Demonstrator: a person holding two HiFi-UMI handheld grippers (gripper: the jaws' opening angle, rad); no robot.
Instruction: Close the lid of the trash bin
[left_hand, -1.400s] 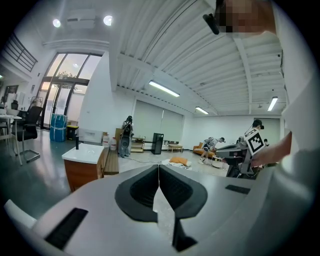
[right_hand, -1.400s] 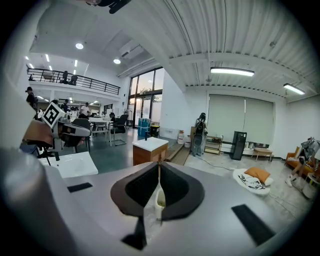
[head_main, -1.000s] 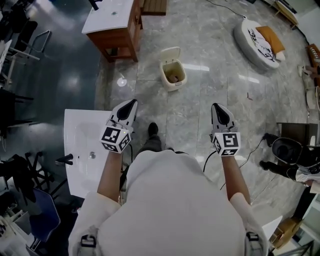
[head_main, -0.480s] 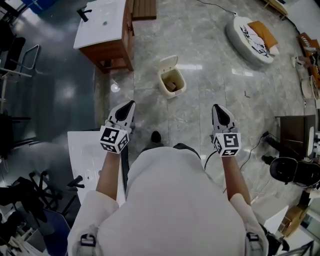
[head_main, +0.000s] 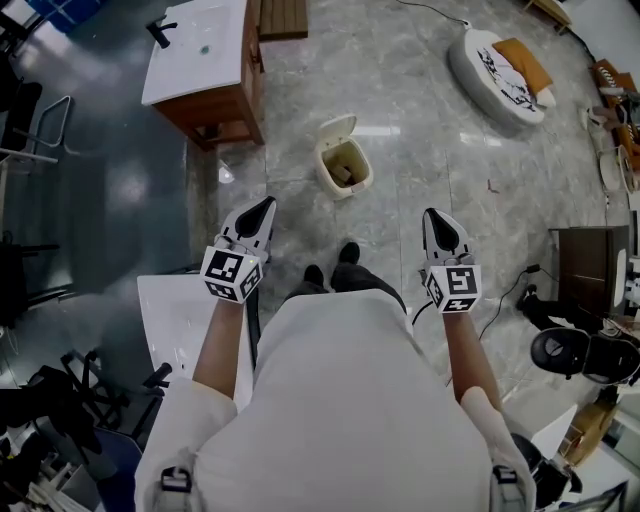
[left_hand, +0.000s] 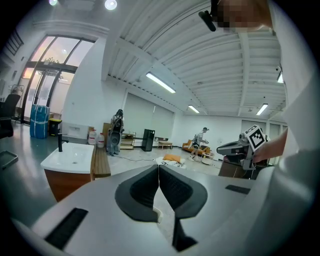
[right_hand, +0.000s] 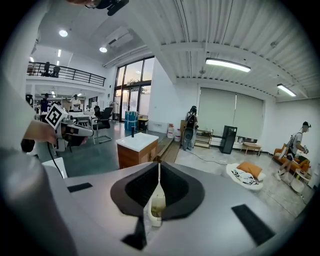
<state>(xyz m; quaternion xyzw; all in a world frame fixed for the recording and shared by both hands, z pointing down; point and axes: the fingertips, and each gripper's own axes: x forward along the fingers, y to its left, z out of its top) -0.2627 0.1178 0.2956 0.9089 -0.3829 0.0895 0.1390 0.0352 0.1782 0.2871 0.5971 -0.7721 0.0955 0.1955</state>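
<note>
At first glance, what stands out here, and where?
A small cream trash bin stands on the grey floor, top centre in the head view, its lid tipped open. The left gripper and right gripper, both shut and empty, point toward it without touching. A round white bed with an orange cushion lies upper right.

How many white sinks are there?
2. One sink tops the wooden cabinet at upper left; the other sink sits at lower left. Others may be hidden.
</note>
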